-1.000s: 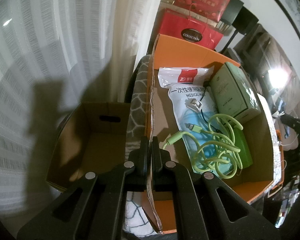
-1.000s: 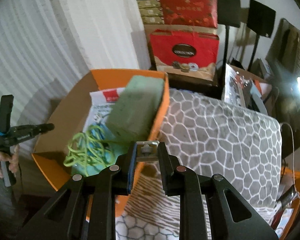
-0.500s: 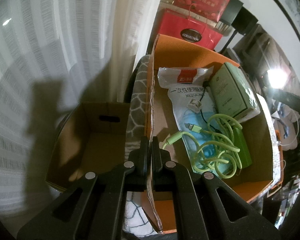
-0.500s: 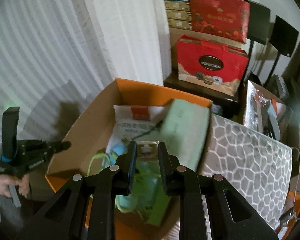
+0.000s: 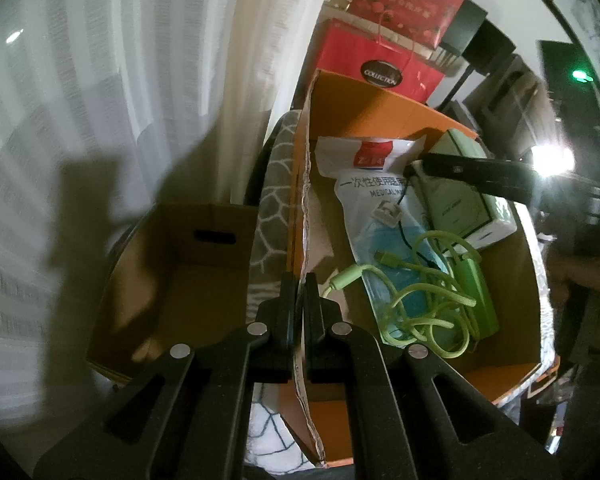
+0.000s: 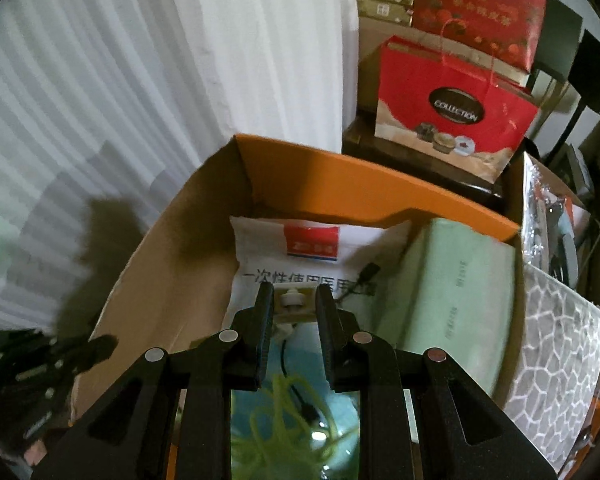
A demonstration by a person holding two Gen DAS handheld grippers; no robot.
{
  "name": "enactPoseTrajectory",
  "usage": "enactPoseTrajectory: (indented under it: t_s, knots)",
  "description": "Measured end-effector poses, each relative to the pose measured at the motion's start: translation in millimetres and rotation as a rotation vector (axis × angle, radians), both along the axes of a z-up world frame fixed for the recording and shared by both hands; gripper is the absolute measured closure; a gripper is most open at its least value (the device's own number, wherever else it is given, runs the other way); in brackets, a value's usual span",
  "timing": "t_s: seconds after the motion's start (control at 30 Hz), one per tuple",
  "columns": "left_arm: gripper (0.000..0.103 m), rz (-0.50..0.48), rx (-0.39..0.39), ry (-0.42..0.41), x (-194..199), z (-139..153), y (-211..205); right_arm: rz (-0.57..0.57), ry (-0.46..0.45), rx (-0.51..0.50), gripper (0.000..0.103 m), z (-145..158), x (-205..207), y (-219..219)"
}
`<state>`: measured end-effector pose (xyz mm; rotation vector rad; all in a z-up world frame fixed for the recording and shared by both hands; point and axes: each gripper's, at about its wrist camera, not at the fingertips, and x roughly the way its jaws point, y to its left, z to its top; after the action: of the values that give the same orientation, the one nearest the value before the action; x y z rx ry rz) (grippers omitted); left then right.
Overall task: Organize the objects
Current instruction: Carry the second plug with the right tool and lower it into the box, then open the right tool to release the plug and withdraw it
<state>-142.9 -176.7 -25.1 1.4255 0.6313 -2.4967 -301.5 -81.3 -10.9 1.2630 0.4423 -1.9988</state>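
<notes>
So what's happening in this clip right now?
A person is sorting items into an orange cardboard box. The left gripper is shut on the box's torn side wall, steadying it. The right gripper holds a small white plug-like part over the box. Inside lie a mask packet, a pale green box and a tangled green cable. A plain brown carton stands alongside.
</notes>
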Motion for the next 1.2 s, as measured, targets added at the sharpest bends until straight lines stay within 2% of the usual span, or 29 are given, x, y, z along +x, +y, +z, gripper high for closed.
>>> enactPoseTrajectory:
  t_s: [0.27,0.6,0.7,0.77,0.97,1.2]
  knots:
    - [0.1,0.0,0.002,0.001,1,-1,-2,-0.022,-0.031,0.054,0.082,-29,-8,-16]
    - [0.1,-0.004,0.007,0.004,1,0,-4,-0.036,-0.032,0.069,0.082,-43,-11,-20]
    - [0.1,-0.004,0.006,0.004,1,0,-4,-0.042,-0.028,0.06,0.081,-39,-10,-18]
    - [0.1,-0.005,0.006,0.004,1,0,-4,-0.039,-0.026,0.043,0.071,-34,-10,-15]
    - [0.1,0.0,0.006,0.004,1,0,-4,-0.011,0.018,-0.036,0.059,-4,5,2]
    - [0.1,0.001,0.003,0.001,0,0,-5,0.007,0.051,-0.116,0.051,24,26,32]
